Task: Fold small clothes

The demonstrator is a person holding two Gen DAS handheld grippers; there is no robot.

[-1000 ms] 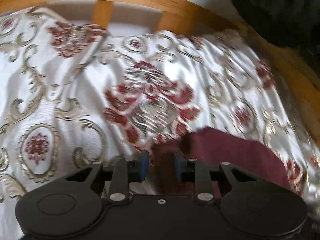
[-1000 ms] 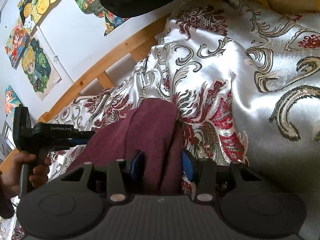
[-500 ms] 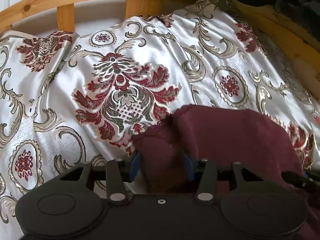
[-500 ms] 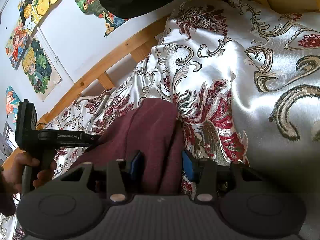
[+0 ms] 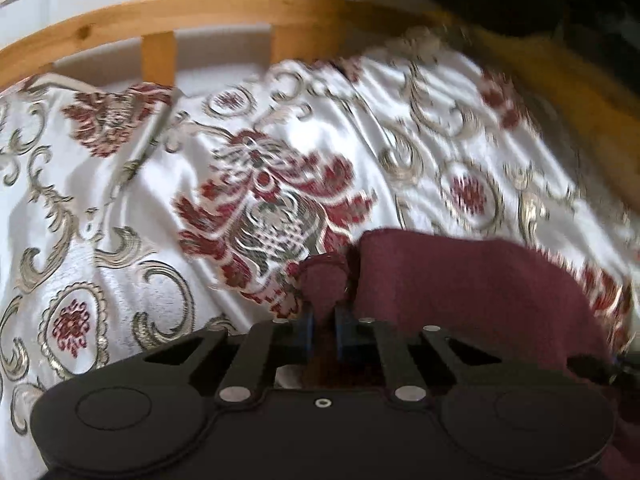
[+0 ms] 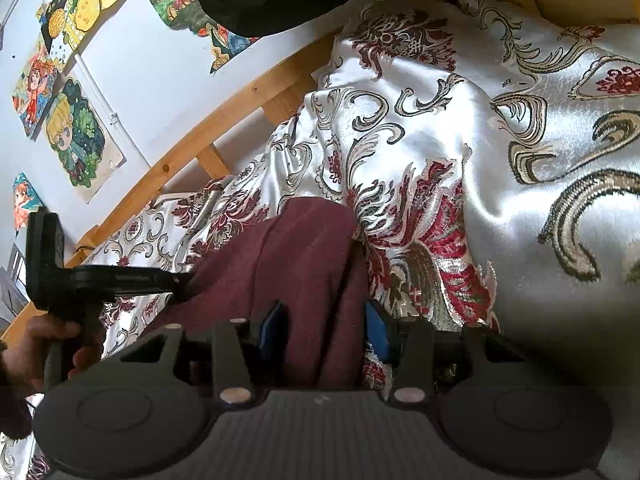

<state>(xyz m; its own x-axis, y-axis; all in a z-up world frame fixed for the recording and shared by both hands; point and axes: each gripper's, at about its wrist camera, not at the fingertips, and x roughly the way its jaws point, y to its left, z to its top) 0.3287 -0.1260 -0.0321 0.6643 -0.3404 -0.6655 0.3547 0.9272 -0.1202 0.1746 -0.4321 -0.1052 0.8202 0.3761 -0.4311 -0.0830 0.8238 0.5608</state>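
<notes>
In the left wrist view, the left gripper (image 5: 323, 330) had its blue pads nearly together, pinching a small bunched corner of the maroon cloth (image 5: 460, 292). That pinched tuft stood up just ahead of the fingertips. The rest of the cloth ran away to the right and slightly downward, its long side lying roughly across the frame, resting on the patterned bedspread (image 5: 120, 208). A wooden bed rail (image 5: 224, 12) curved along the top, and the picture was blurred on the right side.

In the right wrist view, the right gripper (image 6: 326, 330) had its pads set well apart on either side of a thick fold of the same maroon cloth (image 6: 296, 264); whether they pressed on it could not be told. The cloth stretched from the fingers upward and to the left, toward the left gripper (image 6: 176, 280), which met its far end. A hand (image 6: 36, 352) held that tool's handle. Drawings (image 6: 76, 136) hung on the wall above the rail (image 6: 192, 148). No containers showed in either view
</notes>
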